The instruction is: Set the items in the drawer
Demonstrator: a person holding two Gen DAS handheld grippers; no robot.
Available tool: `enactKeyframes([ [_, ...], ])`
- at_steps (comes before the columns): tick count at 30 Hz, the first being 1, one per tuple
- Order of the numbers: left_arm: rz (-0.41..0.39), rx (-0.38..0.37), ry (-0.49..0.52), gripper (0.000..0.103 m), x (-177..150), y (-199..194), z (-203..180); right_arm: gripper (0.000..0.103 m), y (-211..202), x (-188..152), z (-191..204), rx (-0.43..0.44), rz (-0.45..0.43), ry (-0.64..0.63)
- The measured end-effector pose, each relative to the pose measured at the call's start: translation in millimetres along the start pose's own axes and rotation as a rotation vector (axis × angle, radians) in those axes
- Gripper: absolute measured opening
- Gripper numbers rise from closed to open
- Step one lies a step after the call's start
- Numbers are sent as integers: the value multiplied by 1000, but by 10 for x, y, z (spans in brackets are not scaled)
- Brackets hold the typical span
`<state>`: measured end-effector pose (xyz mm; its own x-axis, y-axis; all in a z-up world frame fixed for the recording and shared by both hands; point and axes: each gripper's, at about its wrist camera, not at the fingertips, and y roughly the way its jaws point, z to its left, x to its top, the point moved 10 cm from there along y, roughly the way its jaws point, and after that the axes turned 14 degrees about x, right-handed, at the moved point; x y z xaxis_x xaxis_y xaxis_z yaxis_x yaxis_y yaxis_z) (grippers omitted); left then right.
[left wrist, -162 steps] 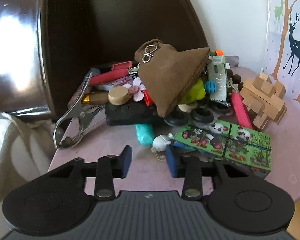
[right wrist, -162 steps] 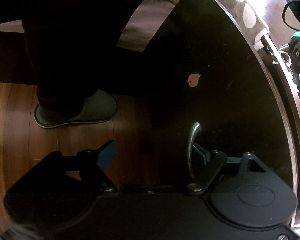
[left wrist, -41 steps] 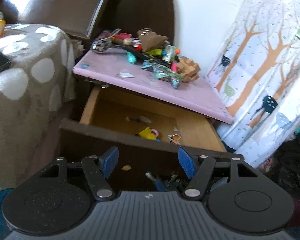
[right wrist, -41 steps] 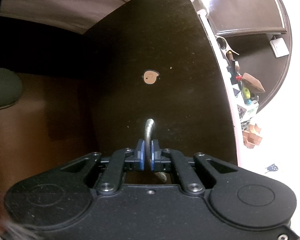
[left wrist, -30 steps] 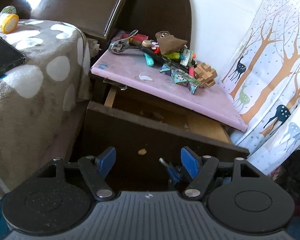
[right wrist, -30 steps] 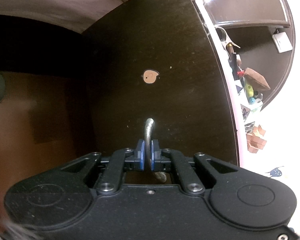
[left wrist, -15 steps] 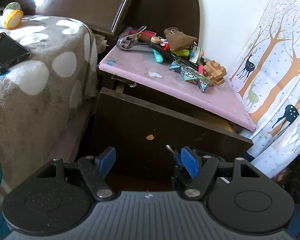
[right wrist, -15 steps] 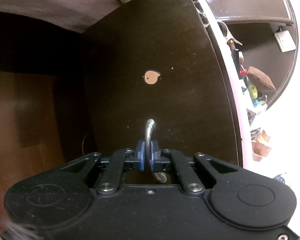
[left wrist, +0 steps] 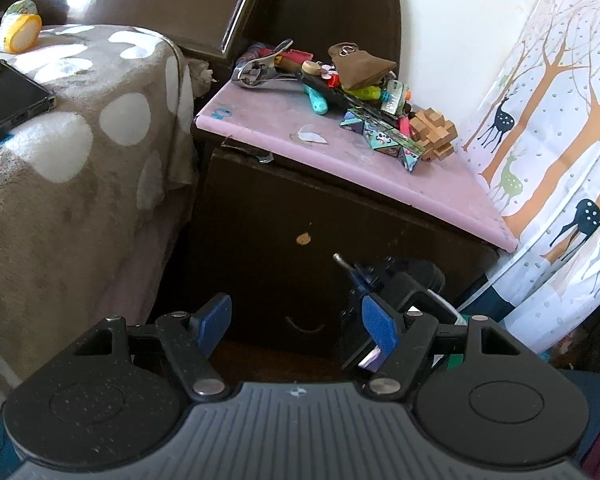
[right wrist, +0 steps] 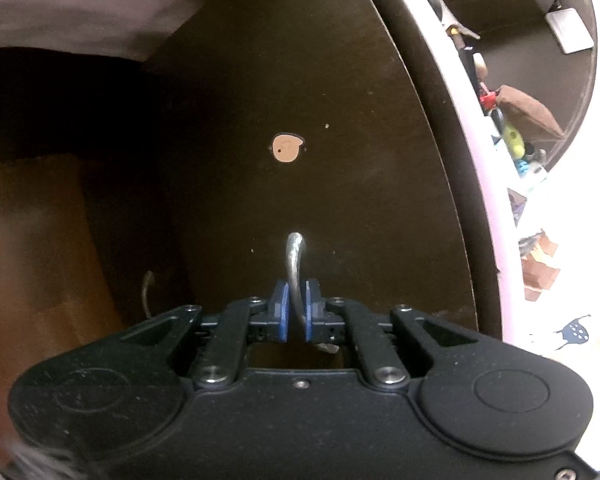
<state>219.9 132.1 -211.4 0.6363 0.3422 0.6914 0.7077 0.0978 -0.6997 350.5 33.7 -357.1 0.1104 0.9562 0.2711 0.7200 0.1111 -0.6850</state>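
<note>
The left tool [left wrist: 296, 320] is held apart and empty nearest the camera. Beyond it, the right tool [right wrist: 294, 310] stays clamped on the metal drawer handle [right wrist: 294, 258], and the drawer [left wrist: 320, 216], open a second ago, has been pushed shut beneath the desk [left wrist: 380, 168], where the clutter of items [left wrist: 340, 76] remains at the far edge, so little appears stowed.

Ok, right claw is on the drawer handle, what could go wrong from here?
1. The right claw pinches only the thin curved handle; a skewed pull may slip off.
2. A jerky pull could shake the loose pile on the pink top; the panda box lies closest to its front edge.
</note>
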Motion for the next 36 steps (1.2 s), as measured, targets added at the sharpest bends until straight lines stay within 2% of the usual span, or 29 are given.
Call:
enactKeyframes([
  [9, 3, 3, 1, 72, 9, 33, 8, 0, 119, -91, -12, 10, -29, -115],
  [14, 5, 11, 12, 72, 8, 48, -5, 5, 77, -52, -134, 79, -14, -52],
  [15, 3, 16, 11, 75, 13, 50, 2, 8, 40, -70, -156, 94, -12, -22],
  [16, 1, 23, 8, 81, 18, 51, 12, 17, 6, -96, -178, 113, -7, 14],
  [17, -2, 28, 6, 83, 22, 51, 21, 31, -25, -141, -202, 137, 1, 61],
  [18, -4, 31, 5, 84, 24, 49, 26, 36, -57, -184, -224, 160, 9, 109],
  [19, -5, 34, 6, 85, 22, 49, 29, 46, -103, -225, -242, 182, 14, 152],
  [21, -2, 42, 16, 86, 4, 57, 18, 52, -244, -301, -243, 223, 16, 226],
  [23, 1, 53, 29, 88, -13, 68, 0, 71, -381, -372, -260, 271, 35, 330],
  [29, 6, 84, 64, 92, -61, 95, -40, 82, -836, -544, -319, 386, 89, 676],
  [36, 6, 107, 89, 92, -105, 66, -120, 83, -1340, -684, -337, 396, 91, 893],
])
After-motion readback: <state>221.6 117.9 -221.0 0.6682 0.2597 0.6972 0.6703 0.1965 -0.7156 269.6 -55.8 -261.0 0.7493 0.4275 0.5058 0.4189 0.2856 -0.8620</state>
